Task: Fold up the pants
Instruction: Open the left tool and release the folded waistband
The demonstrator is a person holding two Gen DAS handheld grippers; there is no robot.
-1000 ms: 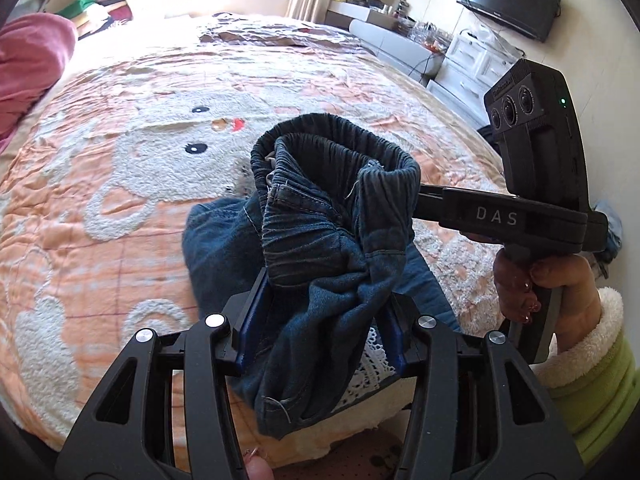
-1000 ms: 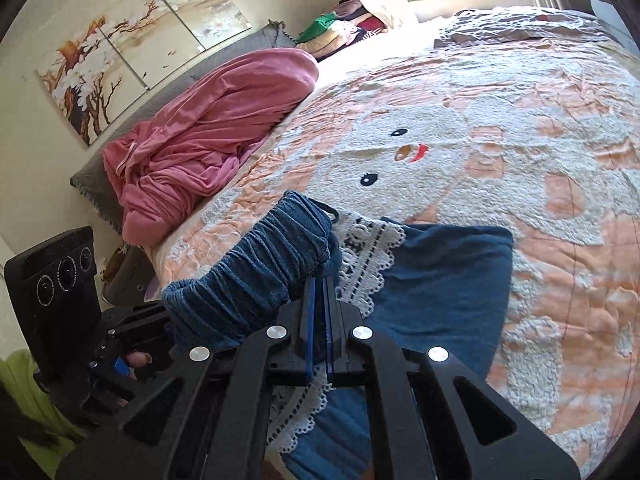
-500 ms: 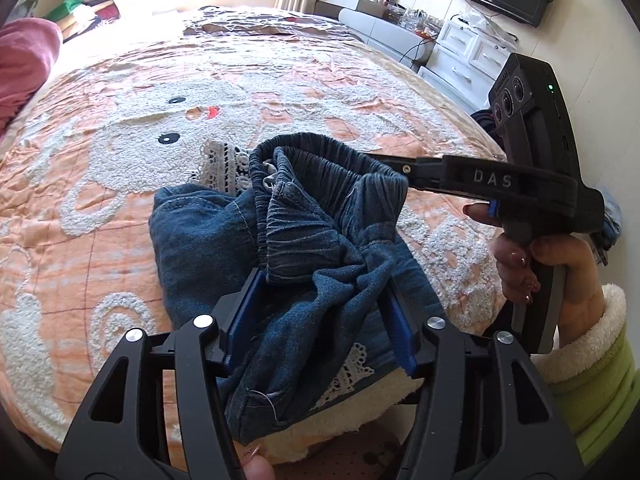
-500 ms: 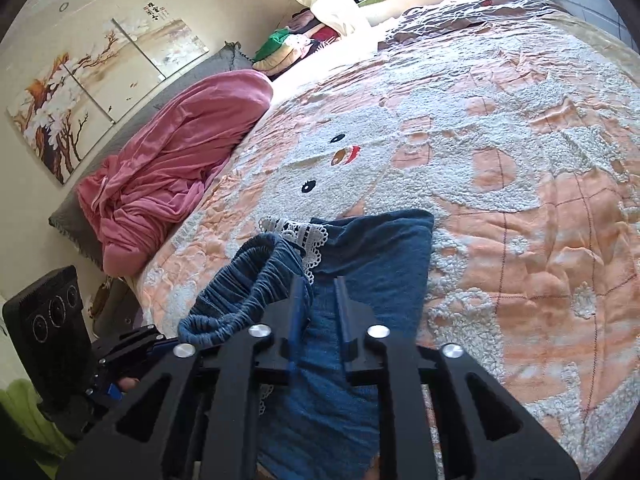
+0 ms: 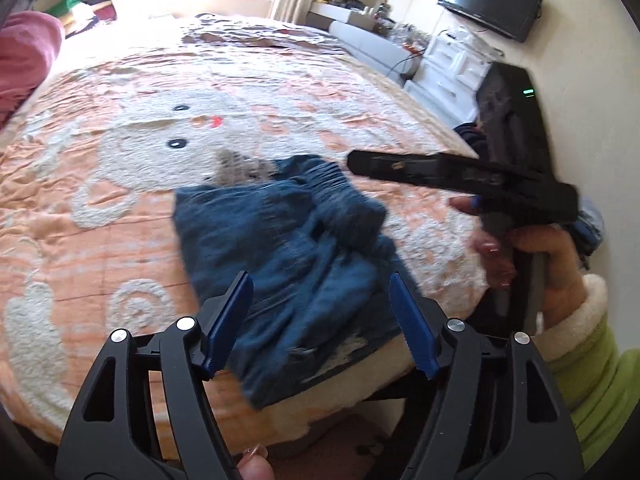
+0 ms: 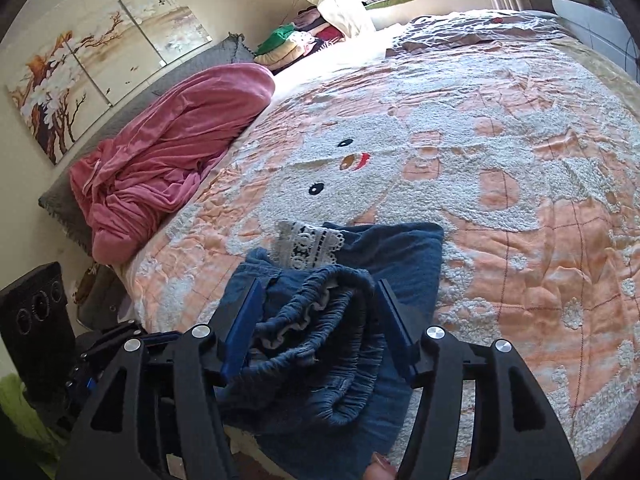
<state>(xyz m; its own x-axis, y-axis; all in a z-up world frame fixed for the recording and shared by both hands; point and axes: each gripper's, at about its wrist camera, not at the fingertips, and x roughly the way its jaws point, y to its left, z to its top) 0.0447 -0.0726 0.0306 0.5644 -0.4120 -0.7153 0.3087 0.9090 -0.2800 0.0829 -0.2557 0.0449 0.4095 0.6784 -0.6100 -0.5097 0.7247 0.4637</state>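
Note:
Dark blue denim pants (image 5: 288, 248) with white lace trim lie bunched in a rough fold on the near edge of the bed; they also show in the right wrist view (image 6: 332, 320). My left gripper (image 5: 320, 324) is open just above the near part of the pants, holding nothing. My right gripper (image 6: 320, 328) is open with its jaws on either side of the gathered elastic waistband (image 6: 320, 312). In the left wrist view the right gripper (image 5: 460, 176) reaches in from the right over the waistband.
The bed carries an orange quilt with a white cartoon face (image 6: 344, 160). A pink blanket (image 6: 172, 136) is heaped at the bed's left side. A white dresser (image 5: 448, 64) and a wall TV (image 5: 492, 0) stand beyond the right edge.
Both grippers opened and let go of the pants. The raised waistband dropped onto the folded legs. The left gripper pulled back toward the bed edge.

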